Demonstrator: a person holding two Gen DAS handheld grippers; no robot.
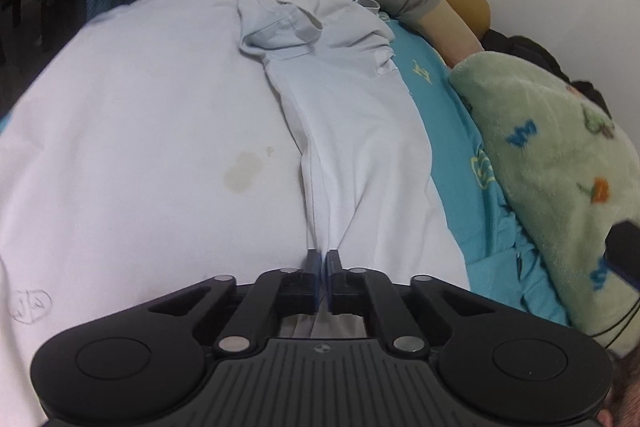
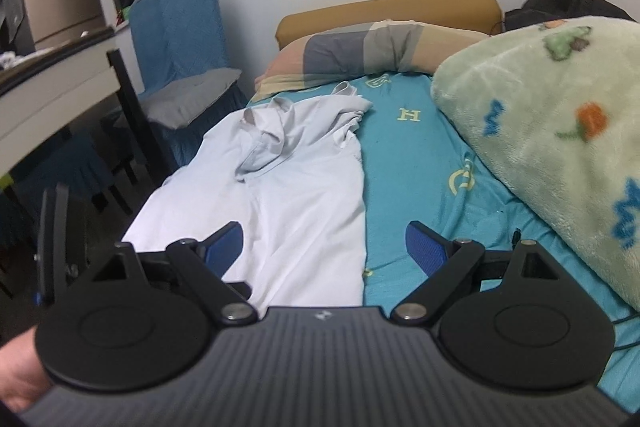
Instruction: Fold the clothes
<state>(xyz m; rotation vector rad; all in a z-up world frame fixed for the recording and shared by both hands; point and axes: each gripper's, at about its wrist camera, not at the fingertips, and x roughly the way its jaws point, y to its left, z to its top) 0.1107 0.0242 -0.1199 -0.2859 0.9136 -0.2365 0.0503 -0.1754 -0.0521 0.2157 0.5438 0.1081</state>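
A pale blue-white shirt (image 1: 340, 115) with a grey collar lies lengthwise on the bed, its collar end far from me. My left gripper (image 1: 323, 259) is shut on a pinched fold of the shirt's near hem, and the cloth runs taut away from the jaws. In the right wrist view the same shirt (image 2: 296, 195) lies flat on the turquoise sheet. My right gripper (image 2: 324, 243) is open and empty, hovering over the shirt's near right edge. The left gripper (image 2: 60, 243) shows edge-on at the far left of that view.
The turquoise bedsheet (image 2: 420, 179) lies under the shirt. A green fleece blanket (image 2: 552, 131) is heaped on the right. A checked pillow (image 2: 360, 51) and a mustard headboard (image 2: 400, 7) are at the far end. A blue-covered chair (image 2: 180, 39) and a desk (image 2: 48, 83) stand left of the bed.
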